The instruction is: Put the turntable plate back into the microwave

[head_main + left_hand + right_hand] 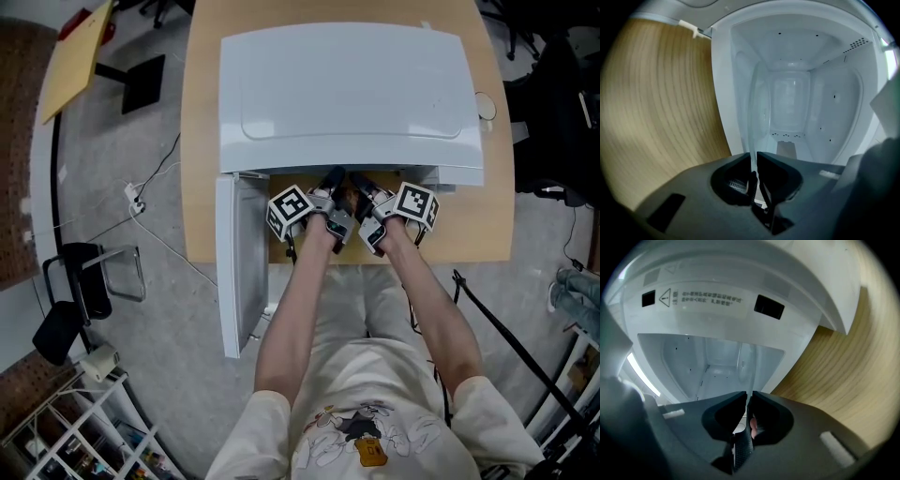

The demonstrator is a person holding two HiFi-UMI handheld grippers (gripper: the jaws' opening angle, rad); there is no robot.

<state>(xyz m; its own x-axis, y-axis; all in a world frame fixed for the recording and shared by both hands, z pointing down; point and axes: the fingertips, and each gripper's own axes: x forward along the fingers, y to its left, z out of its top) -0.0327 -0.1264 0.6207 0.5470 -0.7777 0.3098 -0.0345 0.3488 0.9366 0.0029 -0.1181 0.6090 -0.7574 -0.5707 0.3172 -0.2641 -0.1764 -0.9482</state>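
A white microwave (347, 94) stands on a wooden table (202, 187) with its door (239, 272) swung open to the left. Both grippers reach into its mouth, side by side. The clear glass turntable plate (757, 108) appears edge-on in the left gripper view, rising from the jaws into the white cavity (790, 101). My left gripper (754, 157) is shut on its rim. In the right gripper view the plate (744, 364) again runs up from the jaws, and my right gripper (749, 397) is shut on it. From the head view the left gripper (332, 183) and right gripper (362, 186) mostly hide the plate.
The open door juts past the table's front edge at my left. A black chair (75, 291) and a power strip (134, 197) with cables are on the floor to the left. A wire shelf (84, 431) stands at lower left, and black straps (506, 337) hang at right.
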